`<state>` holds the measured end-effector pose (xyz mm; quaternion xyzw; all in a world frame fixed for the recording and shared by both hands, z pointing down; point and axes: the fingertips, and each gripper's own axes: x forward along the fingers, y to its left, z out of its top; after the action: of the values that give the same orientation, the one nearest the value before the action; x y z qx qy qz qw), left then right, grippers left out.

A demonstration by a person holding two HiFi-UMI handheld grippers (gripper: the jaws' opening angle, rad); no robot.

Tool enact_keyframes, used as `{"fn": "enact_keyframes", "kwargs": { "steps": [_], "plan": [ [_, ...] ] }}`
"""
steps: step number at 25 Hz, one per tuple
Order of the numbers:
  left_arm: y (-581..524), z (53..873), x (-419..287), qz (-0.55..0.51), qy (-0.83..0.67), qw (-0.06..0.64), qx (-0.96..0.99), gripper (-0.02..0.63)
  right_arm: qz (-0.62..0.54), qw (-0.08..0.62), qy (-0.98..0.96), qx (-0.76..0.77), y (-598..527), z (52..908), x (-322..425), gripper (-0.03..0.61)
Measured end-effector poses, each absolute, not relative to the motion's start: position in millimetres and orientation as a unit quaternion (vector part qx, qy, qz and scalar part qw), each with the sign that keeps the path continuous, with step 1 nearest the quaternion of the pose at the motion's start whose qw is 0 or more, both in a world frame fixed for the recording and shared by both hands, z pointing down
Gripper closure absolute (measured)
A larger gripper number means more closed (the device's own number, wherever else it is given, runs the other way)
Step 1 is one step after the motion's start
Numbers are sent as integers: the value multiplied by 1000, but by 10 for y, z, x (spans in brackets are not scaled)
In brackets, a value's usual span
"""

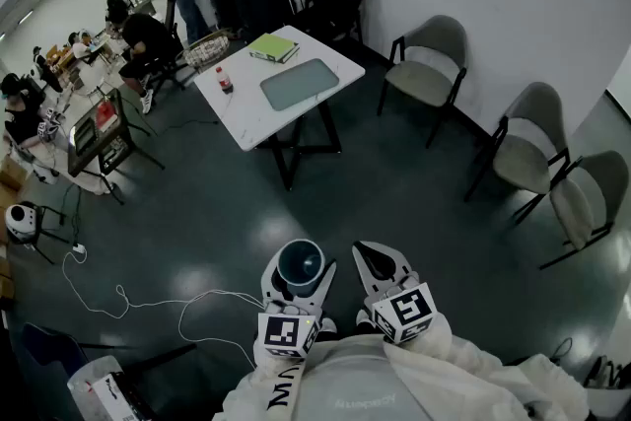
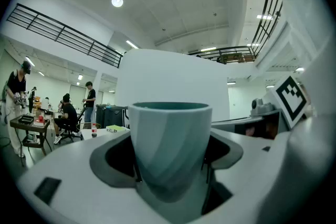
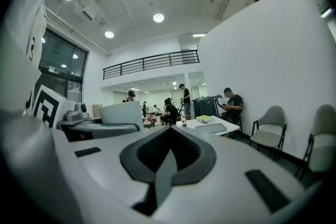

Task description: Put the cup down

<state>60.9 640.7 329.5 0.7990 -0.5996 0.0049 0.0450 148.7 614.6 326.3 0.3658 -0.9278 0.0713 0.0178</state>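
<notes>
Left tongs (image 1: 300,273) of mine pinching teal cup (image 2: 169,149) upright; right tongs (image 1: 379,261) just beside, pressed together; white table (image 1: 246,108) far ahead.

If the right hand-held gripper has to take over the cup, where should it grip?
The cup stands upright and widens upward, with its lower body clamped in the left hand-held gripper. So probably take the free upper wall just under the rim, coming in level from its right side.
</notes>
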Motion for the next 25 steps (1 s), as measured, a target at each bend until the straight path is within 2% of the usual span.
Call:
{"fn": "enact_keyframes", "kwargs": {
  "steps": [25],
  "plan": [
    [5588,3274,803,31,-622,18,782,230,114,-27,-932,342,5280,3335,1949,573]
  ]
}}
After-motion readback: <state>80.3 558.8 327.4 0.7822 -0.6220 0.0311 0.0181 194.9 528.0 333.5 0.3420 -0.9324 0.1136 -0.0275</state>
